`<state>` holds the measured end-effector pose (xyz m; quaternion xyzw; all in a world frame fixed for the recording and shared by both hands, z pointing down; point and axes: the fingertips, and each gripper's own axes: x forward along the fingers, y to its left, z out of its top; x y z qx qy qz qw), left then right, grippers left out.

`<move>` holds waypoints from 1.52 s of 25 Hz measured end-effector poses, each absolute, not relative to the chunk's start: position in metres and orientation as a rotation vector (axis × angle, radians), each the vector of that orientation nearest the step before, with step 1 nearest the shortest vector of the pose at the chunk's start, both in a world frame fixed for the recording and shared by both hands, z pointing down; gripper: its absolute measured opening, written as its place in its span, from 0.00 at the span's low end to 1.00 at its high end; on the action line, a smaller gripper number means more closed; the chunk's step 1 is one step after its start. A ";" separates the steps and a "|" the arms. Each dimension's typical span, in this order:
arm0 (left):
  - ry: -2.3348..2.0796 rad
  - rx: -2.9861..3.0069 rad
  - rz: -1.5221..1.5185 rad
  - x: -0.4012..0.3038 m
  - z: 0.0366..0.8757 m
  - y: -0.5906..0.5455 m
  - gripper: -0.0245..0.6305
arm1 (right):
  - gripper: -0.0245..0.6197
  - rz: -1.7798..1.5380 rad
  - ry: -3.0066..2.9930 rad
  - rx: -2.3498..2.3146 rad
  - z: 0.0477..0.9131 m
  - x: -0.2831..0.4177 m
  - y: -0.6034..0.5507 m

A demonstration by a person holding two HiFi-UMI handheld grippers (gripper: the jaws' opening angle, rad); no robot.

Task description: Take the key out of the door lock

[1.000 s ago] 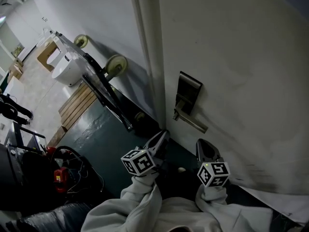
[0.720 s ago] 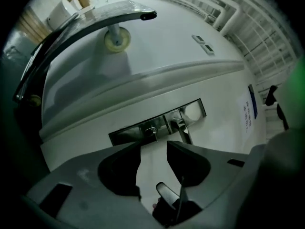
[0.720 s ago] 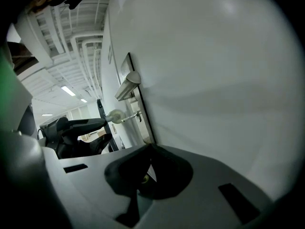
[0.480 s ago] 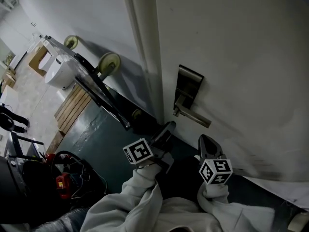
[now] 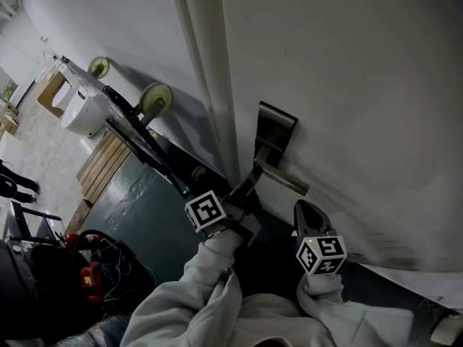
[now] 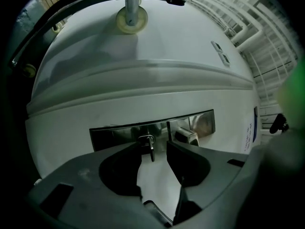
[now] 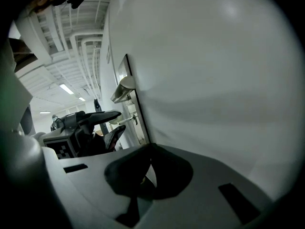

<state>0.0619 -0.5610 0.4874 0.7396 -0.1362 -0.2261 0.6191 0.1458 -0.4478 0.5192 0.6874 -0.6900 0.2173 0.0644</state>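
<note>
The left gripper is raised to the white door, with its tips just beside the dark metal lock plate and the lever handle. In the left gripper view its fingers stand apart with a moderate gap. The key shows in that gap, right at the tips, with a small ring on it. The key sits in the lock plate, to the left of the lever as this view has it, and neither finger is closed on it. The right gripper is held lower and to the right, close to the door face and apart from the lock. Its own view shows its fingers drawn together at the tips with nothing between them (the same view catches the left gripper from the side, reaching toward the key that juts from the door edge of the plate). Pale sleeves run down from both marker cubes. To the left of the door, a cart with cream wheels leans by the wall, and a wooden pallet lies on the floor.
</note>
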 end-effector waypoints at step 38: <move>-0.464 1.512 -0.593 0.067 0.499 -0.568 0.08 | 0.12 0.690 -2.125 2.016 0.525 0.153 -0.456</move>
